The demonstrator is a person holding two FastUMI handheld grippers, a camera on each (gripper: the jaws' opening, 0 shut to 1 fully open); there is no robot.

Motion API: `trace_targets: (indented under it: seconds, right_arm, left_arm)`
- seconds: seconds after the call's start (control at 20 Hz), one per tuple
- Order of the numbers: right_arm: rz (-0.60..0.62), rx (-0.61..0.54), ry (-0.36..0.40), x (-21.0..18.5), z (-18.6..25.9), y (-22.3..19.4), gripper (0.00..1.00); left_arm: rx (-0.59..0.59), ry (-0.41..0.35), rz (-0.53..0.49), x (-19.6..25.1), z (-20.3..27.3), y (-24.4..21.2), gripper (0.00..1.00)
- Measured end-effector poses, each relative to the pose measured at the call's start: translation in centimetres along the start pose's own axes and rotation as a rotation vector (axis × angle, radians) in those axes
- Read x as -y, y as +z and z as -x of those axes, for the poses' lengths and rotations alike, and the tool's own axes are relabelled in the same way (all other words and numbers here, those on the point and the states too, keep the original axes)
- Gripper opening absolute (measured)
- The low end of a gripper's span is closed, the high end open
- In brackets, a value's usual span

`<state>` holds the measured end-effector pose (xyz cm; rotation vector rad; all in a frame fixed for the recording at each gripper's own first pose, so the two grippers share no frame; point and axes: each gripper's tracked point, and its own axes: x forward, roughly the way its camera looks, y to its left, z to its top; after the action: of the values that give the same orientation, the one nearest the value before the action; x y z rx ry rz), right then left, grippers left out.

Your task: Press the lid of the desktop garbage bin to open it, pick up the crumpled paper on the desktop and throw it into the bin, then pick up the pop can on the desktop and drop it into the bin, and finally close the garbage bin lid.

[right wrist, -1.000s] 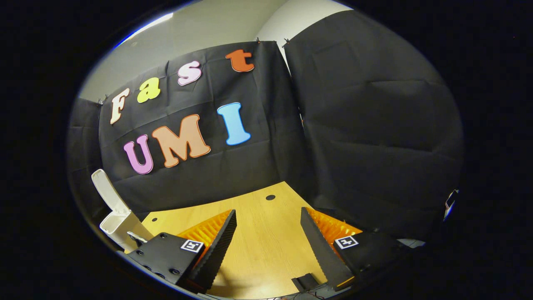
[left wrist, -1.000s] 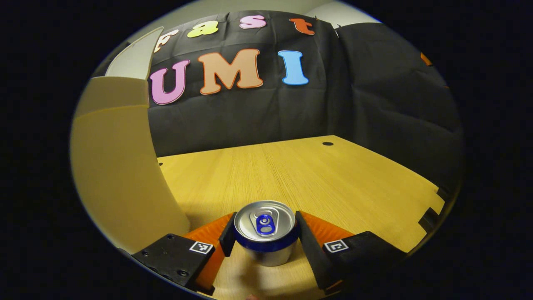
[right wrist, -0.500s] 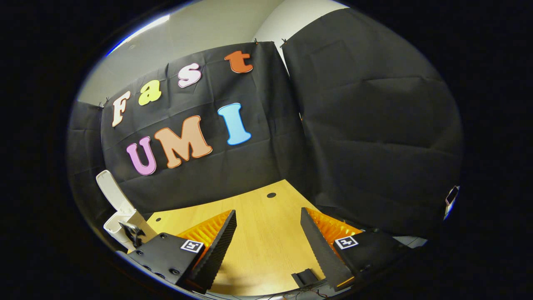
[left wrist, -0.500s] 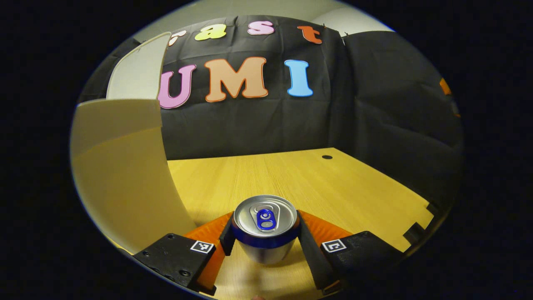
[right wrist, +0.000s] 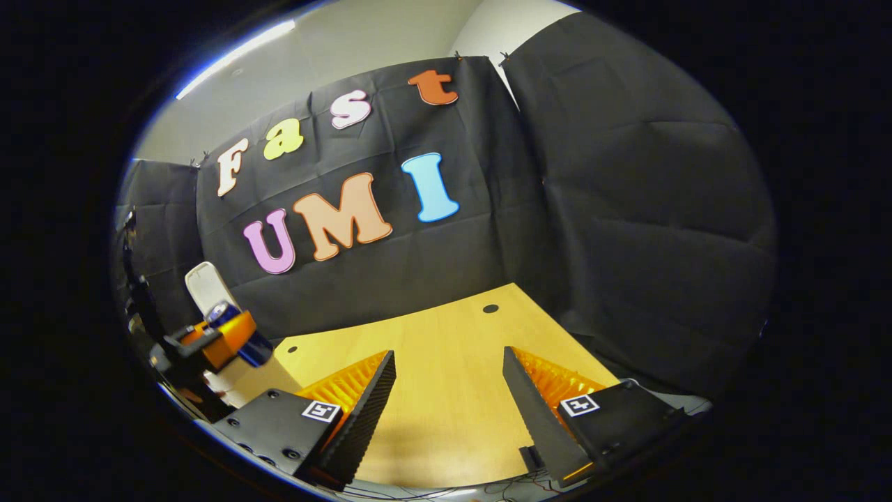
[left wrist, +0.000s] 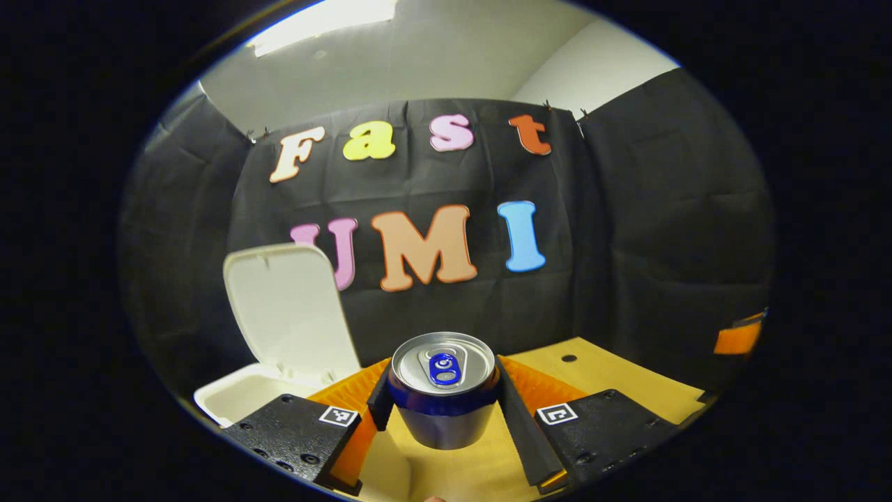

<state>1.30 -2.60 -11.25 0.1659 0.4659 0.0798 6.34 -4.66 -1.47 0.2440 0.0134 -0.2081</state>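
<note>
- One lift made in the last second: can raised from just above the desk to roughly level with the open bin, whose mouth was above camera height a second ago.
- Pinched upright in the left gripper, a finger against each side of the can, as before.
- From the right gripper view, can seen tilted in the far gripper, in front of the raised lid.
- Lid stands upright behind the bin; bin lies to the left of the can, not yet under it.
- Right gripper spread wide, holding nothing, over bare desk, little moved.
- No crumpled paper seen on the desk; judged already binned.
- Next, probably: carry left over the mouth, release, then shut the lid.
- Risk: clipping the rim or the lid on the way across.
</note>
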Motion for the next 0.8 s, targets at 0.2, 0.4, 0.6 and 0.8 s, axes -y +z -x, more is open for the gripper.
trace_targets:
  seconds: [0.2,0.4,0.6,0.8]
  right_arm:
    - [0.015,-0.009,0.036,-1.4,-0.9,-0.6,0.98]
    - [0.037,-0.022,0.051,-2.2,-1.6,-0.9,0.98]
    - [0.048,-0.033,0.064,-3.0,-1.9,-1.1,0.98]
    - [0.062,-0.032,0.062,-3.3,-2.3,-1.0,0.98]
  left_arm:
    - [0.032,0.114,0.005,-7.1,0.3,2.3,0.77]
    - [-0.006,0.282,-0.047,-15.1,1.5,0.9,0.78]
    - [-0.029,0.368,-0.035,-18.9,2.3,-0.7,0.79]
    - [-0.012,0.369,-0.019,-19.0,2.2,-0.5,0.86]
